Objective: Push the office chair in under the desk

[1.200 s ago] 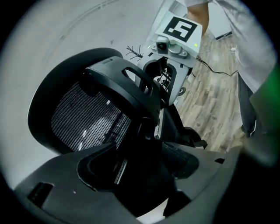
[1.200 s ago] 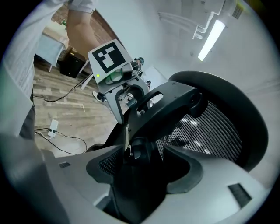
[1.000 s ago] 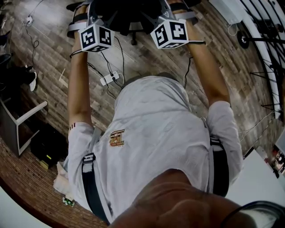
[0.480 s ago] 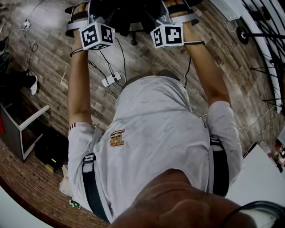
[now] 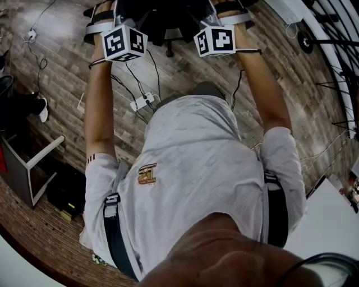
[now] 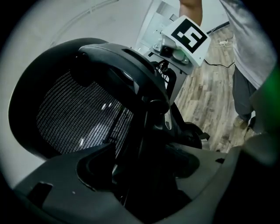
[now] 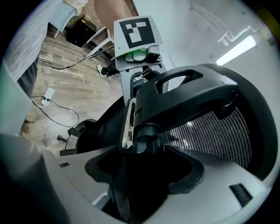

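Note:
The black office chair stands at the top of the head view, just beyond both outstretched arms. Its mesh backrest fills the left gripper view and shows again as the backrest in the right gripper view. My left gripper is shut on a dark upright of the chair's back frame. My right gripper is shut on the matching frame part at the other side. The left marker cube and right marker cube hide the jaws in the head view.
A white power strip with cables lies on the wood floor between my feet and the chair. A white open frame and a black box sit at the left. Black stands are at the right, a white surface at lower right.
Both grippers and the chair have edged slightly farther from my body, toward the top of the head view. Both grips are unchanged.

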Demonstrator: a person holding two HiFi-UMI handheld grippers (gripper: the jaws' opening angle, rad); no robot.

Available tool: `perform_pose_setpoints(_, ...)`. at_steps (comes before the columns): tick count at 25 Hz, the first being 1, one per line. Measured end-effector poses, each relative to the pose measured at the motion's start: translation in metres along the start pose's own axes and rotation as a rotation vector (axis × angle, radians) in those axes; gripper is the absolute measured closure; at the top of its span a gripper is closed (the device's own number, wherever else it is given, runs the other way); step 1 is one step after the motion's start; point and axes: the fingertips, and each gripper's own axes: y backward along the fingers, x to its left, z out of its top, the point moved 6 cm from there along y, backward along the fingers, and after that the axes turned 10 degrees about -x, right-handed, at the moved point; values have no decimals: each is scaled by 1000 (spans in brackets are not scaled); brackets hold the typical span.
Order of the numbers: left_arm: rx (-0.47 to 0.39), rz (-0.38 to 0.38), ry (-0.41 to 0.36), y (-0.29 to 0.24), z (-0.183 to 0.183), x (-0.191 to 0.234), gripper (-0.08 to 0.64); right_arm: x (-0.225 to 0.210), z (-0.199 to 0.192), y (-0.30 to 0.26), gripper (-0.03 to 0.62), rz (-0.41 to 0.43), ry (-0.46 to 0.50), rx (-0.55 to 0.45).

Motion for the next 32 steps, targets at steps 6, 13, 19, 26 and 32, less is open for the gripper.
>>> perform_pose_setpoints(6, 7, 4, 1, -23, -12, 15, 224, -12, -16, -24, 318, 5, -7, 44)
perform_pose_setpoints(13, -8, -2, 6, -72, -33, 45, 224, -34, -55, -65, 318, -1, -11, 52)
perform_pose_setpoints(19, -21, -11, 6, -124, -64, 80, 224, -58, -92, -114, 318, -29, -22, 58)
perform_pose_setpoints(26, -19, -18, 9, -191, -105, 122, 224, -88, -139, -181, 318, -41, -27, 37)
perform_pose_setpoints(32, -23, -33, 10, -246, -135, 159, 224, -114, -177, -232, 318, -46, -39, 65)
